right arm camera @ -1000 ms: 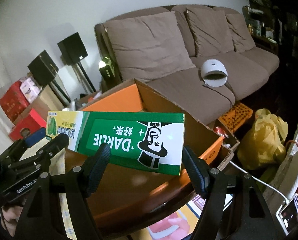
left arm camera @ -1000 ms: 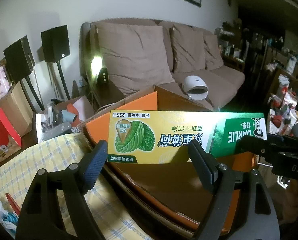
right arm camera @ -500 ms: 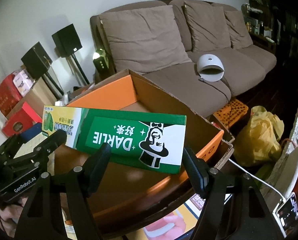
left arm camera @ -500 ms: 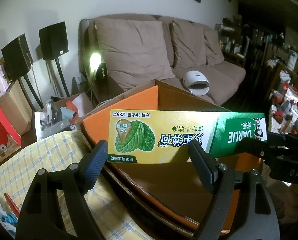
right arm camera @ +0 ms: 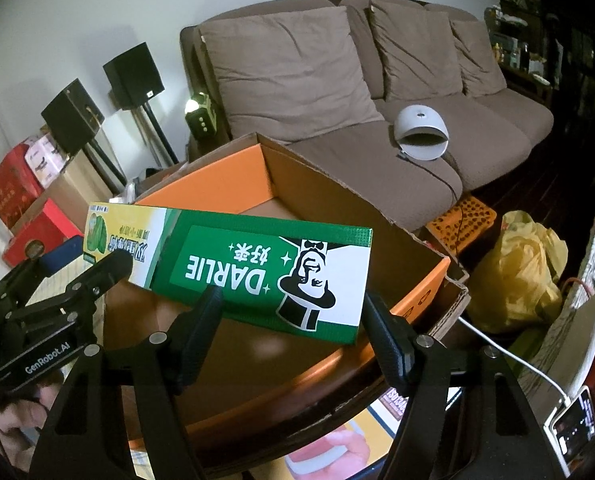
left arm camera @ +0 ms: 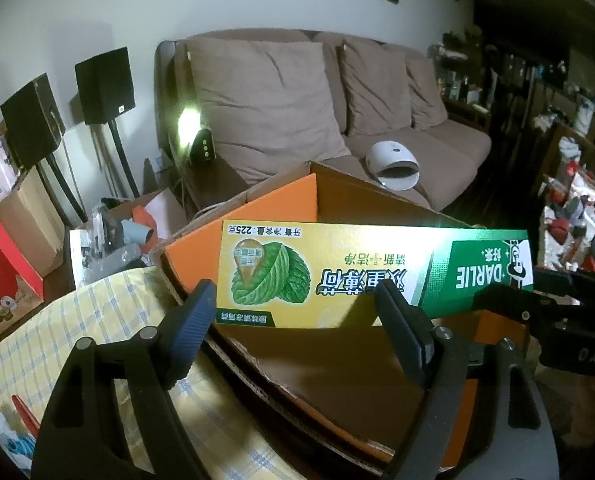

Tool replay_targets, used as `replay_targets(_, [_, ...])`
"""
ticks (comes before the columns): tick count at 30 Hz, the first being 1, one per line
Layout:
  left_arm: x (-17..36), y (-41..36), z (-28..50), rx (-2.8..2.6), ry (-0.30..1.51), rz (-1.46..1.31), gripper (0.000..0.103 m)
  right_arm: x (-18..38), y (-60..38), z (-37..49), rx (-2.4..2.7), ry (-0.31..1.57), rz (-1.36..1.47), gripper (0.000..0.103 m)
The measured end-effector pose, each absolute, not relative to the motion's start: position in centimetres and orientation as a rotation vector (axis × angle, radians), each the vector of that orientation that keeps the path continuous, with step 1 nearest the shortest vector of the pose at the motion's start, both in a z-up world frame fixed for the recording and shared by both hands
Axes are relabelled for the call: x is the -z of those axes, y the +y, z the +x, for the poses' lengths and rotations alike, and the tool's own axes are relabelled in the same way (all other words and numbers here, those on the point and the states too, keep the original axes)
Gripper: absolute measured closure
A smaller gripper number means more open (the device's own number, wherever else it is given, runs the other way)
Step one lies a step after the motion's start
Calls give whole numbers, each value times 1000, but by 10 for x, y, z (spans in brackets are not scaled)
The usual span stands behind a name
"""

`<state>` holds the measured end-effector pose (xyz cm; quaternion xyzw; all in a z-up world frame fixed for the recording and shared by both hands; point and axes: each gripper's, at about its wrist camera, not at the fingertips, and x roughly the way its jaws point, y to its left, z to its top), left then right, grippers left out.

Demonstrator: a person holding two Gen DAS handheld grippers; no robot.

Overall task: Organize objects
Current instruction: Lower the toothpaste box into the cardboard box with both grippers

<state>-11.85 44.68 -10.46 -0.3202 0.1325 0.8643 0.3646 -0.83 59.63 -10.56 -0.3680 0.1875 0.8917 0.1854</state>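
Dim room, one glaring lamp [left arm camera: 188,126] beside the sofa, fisheye-bent dark edges.

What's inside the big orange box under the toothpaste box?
The orange cardboard box shows only bare brown bottom and walls where you can see. The toothpaste box hangs over it and hides part of the bottom, so something could lie there.

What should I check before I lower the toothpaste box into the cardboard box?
1. Toothpaste box is above the open cardboard box: ok.
2. Flaps stand open and do not block the way: ok.
3. The visible carton floor is bare: ok.
4. Left gripper grips the toothpaste box firmly: cannot tell.
5. Right gripper grips it firmly: cannot tell.
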Motion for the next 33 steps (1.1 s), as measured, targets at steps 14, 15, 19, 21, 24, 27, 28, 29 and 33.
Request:
replay_targets(14, [105, 454, -125, -2226, 357, -824, 27, 108, 597, -9, -2512, 540, -1054, 33])
replay_targets(15, [105, 453, -125, -2226, 358, -822, 27, 108, 598, -9, -2512, 542, -1054, 33])
replay_targets(19, [103, 457, -127, -2232, 366, -810, 27, 108, 598, -9, -2512, 548, -1051, 33])
replay_targets(21, [102, 459, -128, -2233, 369, -808, 27, 108, 598, -8, -2513, 550, -1051, 33])
replay_targets(24, [102, 463, -130, -2233, 376, -805, 27, 108, 598, -8, -2513, 548, -1051, 33])
replay_targets(27, [101, 466, -132, -2233, 380, -807, 27, 108, 599, -8, -2513, 549, -1051, 33])
replay_targets(28, [101, 466, -133, -2233, 379, -810, 27, 108, 599, -7, -2514, 550, -1050, 33])
replay_targets(29, [101, 467, -132, -2232, 382, -808, 27, 107, 600, -7, -2515, 551, -1049, 33])
replay_targets(33, [101, 471, -133, -2233, 396, -803, 27, 106, 600, -7, -2515, 566, -1044, 34])
